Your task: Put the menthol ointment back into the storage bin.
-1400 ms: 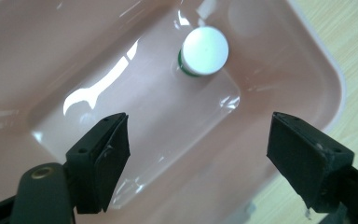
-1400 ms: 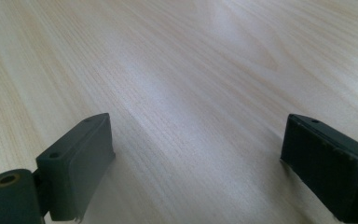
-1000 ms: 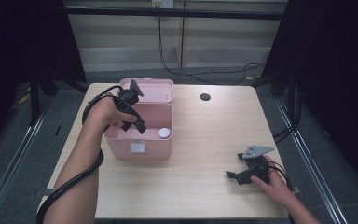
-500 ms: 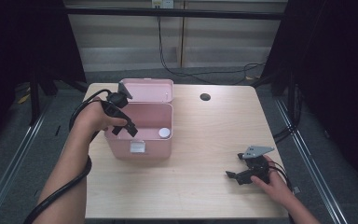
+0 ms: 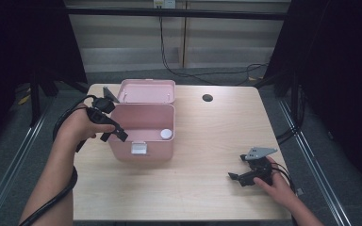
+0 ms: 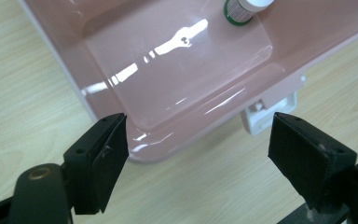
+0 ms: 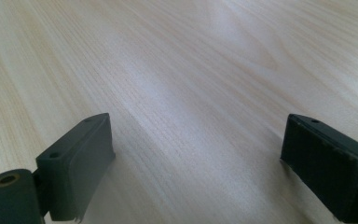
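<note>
While the left gripper (image 5: 114, 132) hovers jaws spread at the pink box's (image 5: 143, 136) left front corner, nothing sits between them. Box lid (image 5: 148, 91) is flipped back, a white-capped bottle (image 5: 166, 134) stands inside by the right wall, and the white latch (image 6: 270, 110) hangs off the front. Right gripper (image 5: 238, 177) rests low near the table's (image 5: 207, 127) front-right edge, jaws apart and empty, well apart from the box. Dark hole (image 5: 207, 98) lies far side.

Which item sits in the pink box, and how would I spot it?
On the table, find the open pink box at the left. In its front right corner stands a small bottle, the box's sole content, white-capped with a green ring.
</note>
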{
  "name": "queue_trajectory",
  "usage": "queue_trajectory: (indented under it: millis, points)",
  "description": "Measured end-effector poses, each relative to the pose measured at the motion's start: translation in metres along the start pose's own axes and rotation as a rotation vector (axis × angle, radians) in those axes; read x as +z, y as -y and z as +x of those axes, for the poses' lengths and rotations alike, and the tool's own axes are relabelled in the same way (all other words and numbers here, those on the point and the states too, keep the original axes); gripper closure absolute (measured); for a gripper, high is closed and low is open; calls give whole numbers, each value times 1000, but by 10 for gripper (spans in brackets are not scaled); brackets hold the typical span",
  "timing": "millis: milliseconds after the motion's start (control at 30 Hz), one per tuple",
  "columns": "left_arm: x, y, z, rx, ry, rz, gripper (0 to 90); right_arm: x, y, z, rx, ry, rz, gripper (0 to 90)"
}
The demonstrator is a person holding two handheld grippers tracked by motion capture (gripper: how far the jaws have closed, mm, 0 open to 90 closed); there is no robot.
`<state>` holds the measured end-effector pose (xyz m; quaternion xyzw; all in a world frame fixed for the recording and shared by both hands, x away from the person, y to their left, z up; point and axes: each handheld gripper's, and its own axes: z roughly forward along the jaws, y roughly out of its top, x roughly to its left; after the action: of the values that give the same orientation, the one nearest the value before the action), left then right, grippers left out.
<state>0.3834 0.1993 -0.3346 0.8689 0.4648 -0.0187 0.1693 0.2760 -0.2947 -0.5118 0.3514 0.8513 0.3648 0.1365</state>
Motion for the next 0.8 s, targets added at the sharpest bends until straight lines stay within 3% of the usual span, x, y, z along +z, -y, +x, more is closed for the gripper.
queue_trajectory:
  millis: [333, 633, 800]
  points:
    - [6, 32, 9, 21, -17, -48, 195, 0, 0, 0, -1, 0, -1, 85]
    - [29, 60, 16, 12, -36, -61, 195, 0, 0, 0, 0, -1, 2, 85]
    - [47, 73, 17, 5, -13, -68, 195, 0, 0, 0, 0, -1, 2, 84]
